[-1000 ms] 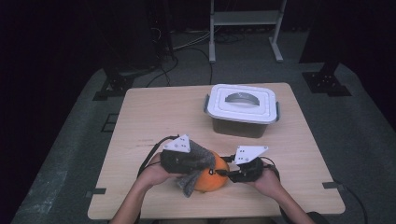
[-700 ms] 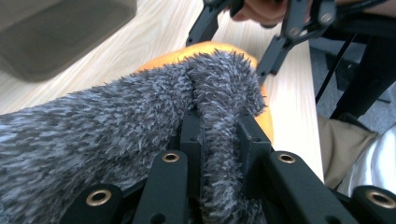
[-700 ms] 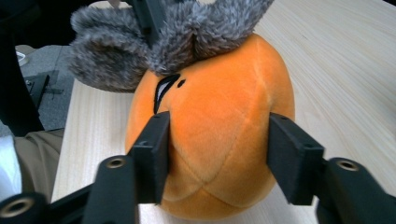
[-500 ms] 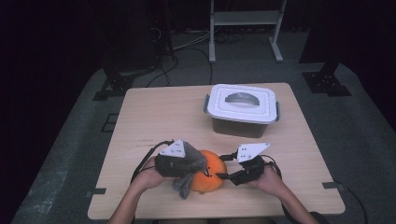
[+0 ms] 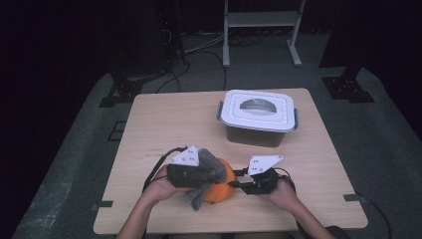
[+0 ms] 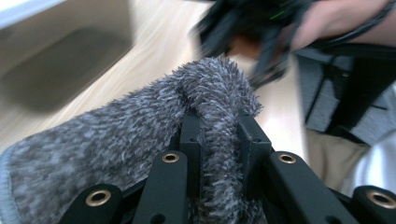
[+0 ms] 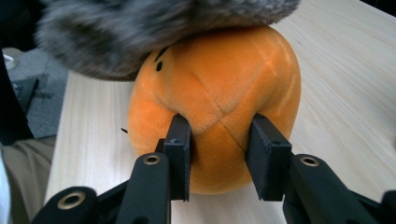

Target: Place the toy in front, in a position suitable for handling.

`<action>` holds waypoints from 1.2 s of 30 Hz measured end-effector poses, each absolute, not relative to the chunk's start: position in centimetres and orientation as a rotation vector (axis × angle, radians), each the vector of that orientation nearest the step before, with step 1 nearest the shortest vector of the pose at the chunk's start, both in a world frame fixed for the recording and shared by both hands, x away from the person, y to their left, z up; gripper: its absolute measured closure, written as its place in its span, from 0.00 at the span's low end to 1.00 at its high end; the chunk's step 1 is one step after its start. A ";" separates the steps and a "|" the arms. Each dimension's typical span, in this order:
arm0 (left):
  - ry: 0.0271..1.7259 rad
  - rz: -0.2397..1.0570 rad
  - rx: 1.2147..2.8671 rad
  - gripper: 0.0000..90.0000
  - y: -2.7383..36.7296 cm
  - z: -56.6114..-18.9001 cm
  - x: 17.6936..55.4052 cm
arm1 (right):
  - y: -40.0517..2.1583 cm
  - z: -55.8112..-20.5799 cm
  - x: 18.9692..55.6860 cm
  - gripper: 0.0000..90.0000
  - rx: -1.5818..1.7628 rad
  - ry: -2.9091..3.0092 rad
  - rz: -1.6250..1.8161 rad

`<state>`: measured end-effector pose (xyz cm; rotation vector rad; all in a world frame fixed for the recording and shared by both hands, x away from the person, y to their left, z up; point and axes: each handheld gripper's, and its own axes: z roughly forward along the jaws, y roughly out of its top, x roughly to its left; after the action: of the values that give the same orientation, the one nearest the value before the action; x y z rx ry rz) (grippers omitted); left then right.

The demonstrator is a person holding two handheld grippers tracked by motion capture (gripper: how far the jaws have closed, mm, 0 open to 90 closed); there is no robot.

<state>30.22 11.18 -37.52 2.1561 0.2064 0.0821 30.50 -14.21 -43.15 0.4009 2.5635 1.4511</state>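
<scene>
Here the orange plush toy (image 7: 219,107) sits near the front edge of the table (image 5: 164,124), round and soft, with stitched seams and small black marks. The right gripper (image 7: 219,158) has just been closing and pinches its bulge. The left gripper (image 6: 219,144) is clamped on a fuzzy grey cloth (image 6: 140,126) draped over the toy's top.

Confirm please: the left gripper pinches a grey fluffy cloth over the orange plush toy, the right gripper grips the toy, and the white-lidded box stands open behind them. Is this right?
One detail is wrong: the box is closed, its white lid on, as the high view shows. The left gripper does pinch the grey cloth, and the right gripper grips the orange plush toy.
</scene>
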 end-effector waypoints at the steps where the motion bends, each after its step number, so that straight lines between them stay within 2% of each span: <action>1: 0.184 0.089 2.174 0.84 10.5 -37.4 29.9 | -14.1 -43.1 30.5 0.70 0.397 2.570 1.454; 3: 0.162 0.116 2.227 0.84 9.8 -37.7 29.9 | -13.9 -43.1 30.3 0.71 0.383 2.575 1.439; 7: 0.210 0.088 2.199 0.84 10.4 -38.6 30.3 | -14.4 -43.5 30.6 0.74 0.413 2.587 1.433; 16: 0.289 0.088 2.200 0.84 14.0 -39.9 29.9 | -14.4 -43.6 30.9 0.75 0.418 2.588 1.452; 24: 0.187 0.044 2.215 0.82 10.9 -39.6 28.9 | -14.4 -43.7 30.7 0.74 0.403 2.590 1.454; 33: 0.377 0.128 2.147 0.83 14.4 -39.0 31.4 | -15.1 -44.0 31.0 0.75 0.366 2.601 1.398; 36: 0.407 0.104 2.140 0.83 14.8 -39.5 31.7 | -15.3 -43.9 31.1 0.75 0.348 2.594 1.363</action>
<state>31.67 14.82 -39.46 2.1396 0.4071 0.1043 31.06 -15.31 -43.89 0.3484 2.5937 1.3629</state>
